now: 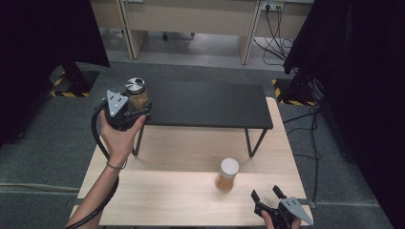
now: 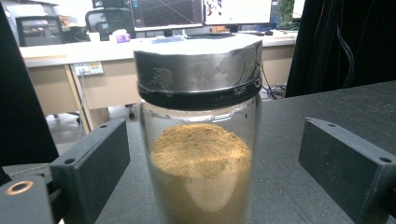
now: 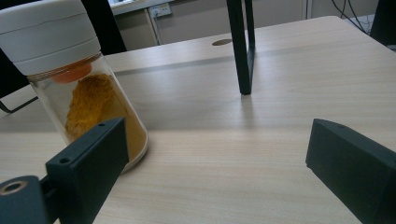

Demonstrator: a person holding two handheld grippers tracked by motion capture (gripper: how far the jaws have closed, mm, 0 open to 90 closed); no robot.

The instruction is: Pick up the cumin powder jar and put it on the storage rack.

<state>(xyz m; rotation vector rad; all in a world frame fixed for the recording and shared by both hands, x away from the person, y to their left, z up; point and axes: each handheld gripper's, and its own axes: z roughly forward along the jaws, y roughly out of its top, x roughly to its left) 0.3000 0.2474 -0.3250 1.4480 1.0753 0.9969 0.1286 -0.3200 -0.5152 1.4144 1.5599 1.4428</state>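
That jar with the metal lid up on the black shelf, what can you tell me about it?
The jar is clear glass, about half full of tan-brown powder, closed by a dull silvery metal lid with a dark band beneath. It stands upright at the left end of the black shelf. The left gripper straddles it, jaws open, pads clear of the glass.

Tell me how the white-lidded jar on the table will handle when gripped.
The white-lidded jar looks like smooth, clear glass or plastic, so probably slippery and perhaps breakable. It stands tall on a narrow base, so a push near the lid may tip it. It is only part-full of powder, likely light.
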